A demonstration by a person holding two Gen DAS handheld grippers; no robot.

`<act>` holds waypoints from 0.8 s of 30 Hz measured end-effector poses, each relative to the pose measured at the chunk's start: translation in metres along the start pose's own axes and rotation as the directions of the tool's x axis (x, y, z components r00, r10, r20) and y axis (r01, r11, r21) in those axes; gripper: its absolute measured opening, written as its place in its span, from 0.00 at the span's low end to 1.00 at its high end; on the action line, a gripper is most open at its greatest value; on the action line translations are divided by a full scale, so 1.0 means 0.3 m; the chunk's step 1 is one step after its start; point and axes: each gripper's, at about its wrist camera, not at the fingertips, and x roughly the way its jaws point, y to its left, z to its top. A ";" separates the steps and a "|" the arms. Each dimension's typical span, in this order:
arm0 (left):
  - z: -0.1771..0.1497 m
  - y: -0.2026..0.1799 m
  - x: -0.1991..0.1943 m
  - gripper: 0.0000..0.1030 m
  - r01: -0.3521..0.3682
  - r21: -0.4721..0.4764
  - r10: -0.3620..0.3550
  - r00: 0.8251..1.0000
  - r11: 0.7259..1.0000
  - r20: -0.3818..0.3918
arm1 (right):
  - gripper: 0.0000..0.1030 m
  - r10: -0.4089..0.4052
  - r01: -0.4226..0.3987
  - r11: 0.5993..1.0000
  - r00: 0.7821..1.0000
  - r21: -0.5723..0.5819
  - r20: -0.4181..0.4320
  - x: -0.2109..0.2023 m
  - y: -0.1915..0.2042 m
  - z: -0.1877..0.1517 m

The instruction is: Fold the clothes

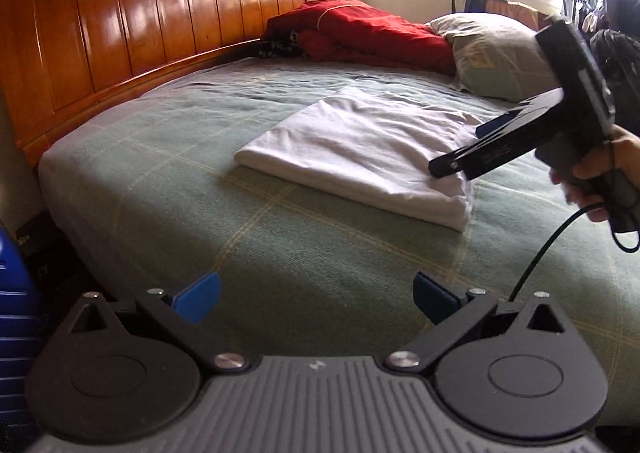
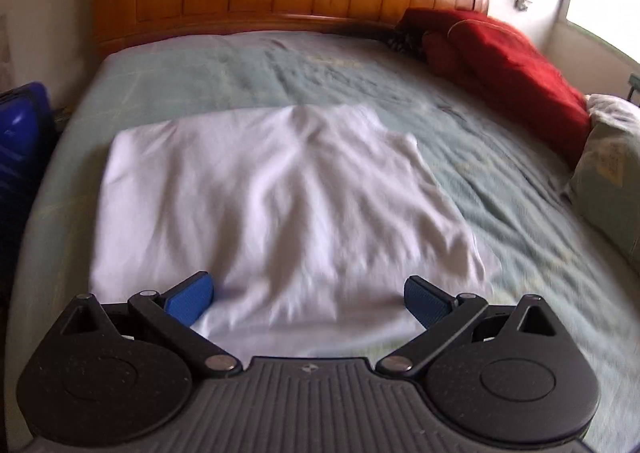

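A white garment [image 1: 360,151] lies folded into a flat rectangle on the green bedspread [image 1: 200,181]. My left gripper [image 1: 316,299] is open over bare bedspread, well short of the garment, nothing between its blue pads. The right gripper [image 1: 460,149] comes in from the right, held by a hand [image 1: 600,173], its fingers over the garment's near right corner. From the right wrist view, the right gripper [image 2: 308,301] stands open just above the near edge of the white garment [image 2: 280,205], holding nothing.
A wooden headboard [image 1: 140,21] runs along the far side. Red bedding [image 1: 360,33] and a pale pillow [image 1: 496,53] lie at the bed's far end. A blue case [image 1: 12,293] stands off the bed's left edge. A black cable [image 1: 540,253] hangs from the right gripper.
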 end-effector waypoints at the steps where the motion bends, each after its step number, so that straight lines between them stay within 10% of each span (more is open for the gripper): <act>1: 0.000 -0.004 0.001 0.99 0.007 -0.001 -0.007 1.000 1.000 0.001 | 1.00 0.012 -0.012 1.000 1.000 0.009 0.017 -0.022 -0.008 0.007; 4: -0.002 -0.022 -0.004 0.99 0.023 0.000 -0.023 1.000 1.000 -0.001 | 1.00 -0.015 0.011 0.998 0.997 0.060 0.077 -0.037 -0.023 0.057; 10: -0.003 -0.028 -0.044 0.99 0.045 -0.040 -0.045 0.999 0.998 -0.003 | 1.00 -0.086 0.093 0.991 0.993 0.094 -0.084 0.041 -0.041 0.024; 24: 0.054 -0.130 -0.180 0.99 0.033 -0.060 -0.035 0.998 0.998 -0.044 | 1.00 -0.080 0.103 0.965 0.992 0.243 -0.102 -0.491 0.121 -0.145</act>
